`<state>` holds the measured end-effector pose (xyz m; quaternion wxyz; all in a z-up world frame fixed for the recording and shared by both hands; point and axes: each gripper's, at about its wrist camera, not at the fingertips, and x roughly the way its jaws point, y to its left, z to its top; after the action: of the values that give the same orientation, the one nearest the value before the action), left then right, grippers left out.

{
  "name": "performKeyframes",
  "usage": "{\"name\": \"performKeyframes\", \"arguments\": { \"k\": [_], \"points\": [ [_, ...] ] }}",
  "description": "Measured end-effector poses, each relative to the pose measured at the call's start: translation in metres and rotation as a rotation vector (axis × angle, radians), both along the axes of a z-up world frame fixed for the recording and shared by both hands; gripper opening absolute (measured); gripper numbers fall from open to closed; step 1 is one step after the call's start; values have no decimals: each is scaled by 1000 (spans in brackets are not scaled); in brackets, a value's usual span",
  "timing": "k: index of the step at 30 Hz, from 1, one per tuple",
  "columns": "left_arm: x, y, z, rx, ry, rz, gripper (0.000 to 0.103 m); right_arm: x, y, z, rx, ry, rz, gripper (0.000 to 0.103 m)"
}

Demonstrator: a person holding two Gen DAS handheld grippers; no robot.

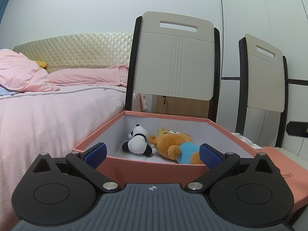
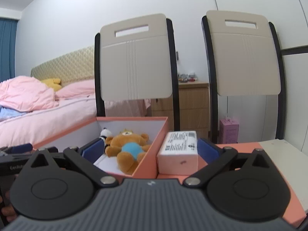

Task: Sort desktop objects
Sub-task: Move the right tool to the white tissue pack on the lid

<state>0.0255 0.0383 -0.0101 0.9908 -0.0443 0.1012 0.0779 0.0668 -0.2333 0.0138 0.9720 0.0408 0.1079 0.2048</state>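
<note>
An open salmon-pink box [image 1: 146, 170] holds a small panda plush [image 1: 137, 141] and a brown bear plush [image 1: 178, 146] in a blue shirt. My left gripper [image 1: 153, 155] is open and empty, just in front of the box's near wall. In the right wrist view the box [image 2: 148, 154] and bear [image 2: 128, 147] sit left of centre, with the panda [image 2: 105, 133] partly hidden behind the bear. A white labelled carton [image 2: 179, 152] lies on the pink lid [image 2: 240, 146] beside the box. My right gripper [image 2: 150, 152] is open and empty, straddling the box's right wall and the carton.
Two folding chairs [image 1: 175, 61] [image 2: 244, 55] stand behind the table. A bed with pink bedding [image 1: 48, 104] lies to the left. A wooden dresser [image 2: 184, 105] and a small pink carton [image 2: 229, 130] stand behind. The left gripper's body [image 2: 13, 154] shows at the far left.
</note>
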Motion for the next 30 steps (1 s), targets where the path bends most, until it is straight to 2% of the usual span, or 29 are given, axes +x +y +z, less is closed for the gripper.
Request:
{"name": "performKeyframes", "arguments": {
  "k": [6, 12, 15, 23, 27, 30],
  "points": [
    [0, -1, 0, 1, -1, 0, 103, -3, -1, -2, 18, -33, -27, 103],
    [-1, -3, 0, 5, -1, -6, 103, -3, -3, -3, 52, -20, -40, 103],
    [-1, -4, 0, 9, -2, -11, 103, -1, -6, -2, 73, 16, -36, 103],
    [0, -6, 0, 18, 2, -9, 103, -7, -4, 2, 20, 7, -1, 103],
    [1, -7, 0, 21, 6, -9, 103, -4, 1, 3, -48, 29, -79, 103],
    [1, -7, 0, 20, 8, -10, 103, -2, -5, 6, -20, 20, -89, 103]
  ]
}}
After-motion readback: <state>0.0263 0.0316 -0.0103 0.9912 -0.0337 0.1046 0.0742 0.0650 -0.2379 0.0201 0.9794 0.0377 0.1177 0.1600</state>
